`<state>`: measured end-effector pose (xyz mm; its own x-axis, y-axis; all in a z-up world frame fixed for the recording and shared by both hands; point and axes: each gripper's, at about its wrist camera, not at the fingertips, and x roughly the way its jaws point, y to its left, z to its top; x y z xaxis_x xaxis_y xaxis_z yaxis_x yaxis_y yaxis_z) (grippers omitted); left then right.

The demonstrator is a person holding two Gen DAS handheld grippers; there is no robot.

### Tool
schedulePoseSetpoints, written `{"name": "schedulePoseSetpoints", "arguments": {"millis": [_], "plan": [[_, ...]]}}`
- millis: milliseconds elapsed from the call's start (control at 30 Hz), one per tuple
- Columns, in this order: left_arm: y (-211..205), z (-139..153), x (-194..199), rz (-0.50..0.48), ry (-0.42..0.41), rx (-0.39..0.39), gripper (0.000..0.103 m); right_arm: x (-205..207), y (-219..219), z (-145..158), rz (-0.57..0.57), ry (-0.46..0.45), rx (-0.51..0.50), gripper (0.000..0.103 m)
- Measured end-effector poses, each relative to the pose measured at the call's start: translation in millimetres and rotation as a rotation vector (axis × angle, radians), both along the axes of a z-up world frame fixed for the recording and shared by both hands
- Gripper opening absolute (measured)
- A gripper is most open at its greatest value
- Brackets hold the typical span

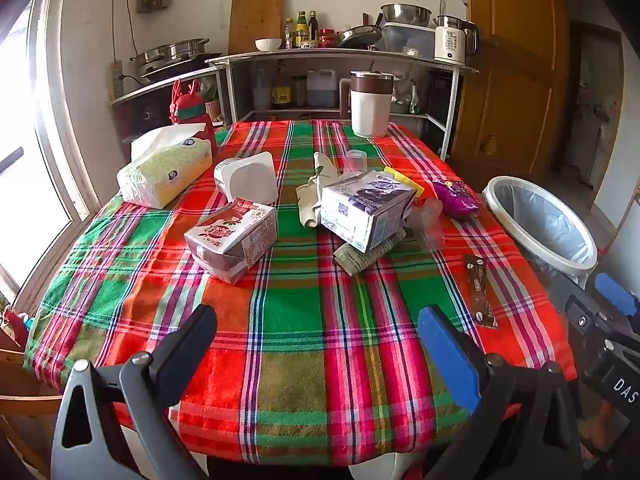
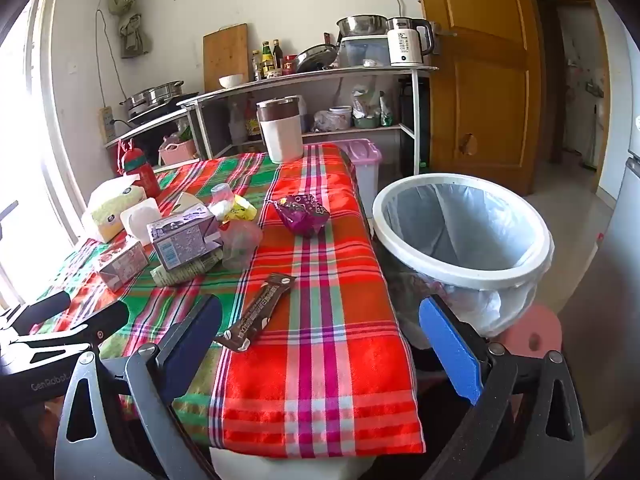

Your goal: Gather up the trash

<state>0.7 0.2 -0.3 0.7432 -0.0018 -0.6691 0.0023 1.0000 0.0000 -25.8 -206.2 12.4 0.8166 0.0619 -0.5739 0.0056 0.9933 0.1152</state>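
Hovering at the near edge of the tabletop point(image 1: 304, 344), I have both tongs spread wide and pinching nothing: the left tongs point(image 1: 316, 354) hang over bare plaid cloth, the right tongs point(image 2: 320, 348) sit nearer the bin point(image 2: 460, 268), which stands just off the tabletop's right edge with a liner in it and looks close to empty.

I judge this as the very start of collecting: nothing is gripped and all the trash lies on the cloth. Closest to my right tongs is the brown wrapper point(image 2: 256, 312), flat and almost between the fingers. Further back sit the purple packet point(image 2: 302, 214), a clear crumpled bag point(image 2: 240, 246), the purple carton point(image 1: 366, 208) lying over a flattened paper pack point(image 1: 360, 256), the red carton point(image 1: 232, 236), a white tub point(image 1: 246, 178) and a clear cup point(image 1: 355, 162).

The obvious next move, to my mind, is to lower the right tongs onto the wrapper, close across its narrow width, and swing it right over the bin. Being flat and thin, it may need one finger slid under an edge.

What I can't settle: whether the cartons are empty, what the cloth-like piece point(image 1: 316, 188) behind the purple carton is, and whether the yellow item point(image 1: 404, 178) is trash. The tissue pack point(image 1: 164, 172), red bottle point(image 1: 196, 120) and jug point(image 1: 370, 104) look like keepers. The bin's bottom is hidden, and the fisheye bends the edges.
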Motion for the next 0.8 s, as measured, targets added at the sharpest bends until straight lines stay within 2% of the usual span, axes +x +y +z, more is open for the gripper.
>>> {"name": "schedulePoseSetpoints", "arguments": {"millis": [800], "plan": [[2.5, 3.2, -1.5, 0.011, -0.017, 0.001, 0.102, -2.1, 3.5, 2.2, 0.007, -0.015, -0.009, 0.1]]}}
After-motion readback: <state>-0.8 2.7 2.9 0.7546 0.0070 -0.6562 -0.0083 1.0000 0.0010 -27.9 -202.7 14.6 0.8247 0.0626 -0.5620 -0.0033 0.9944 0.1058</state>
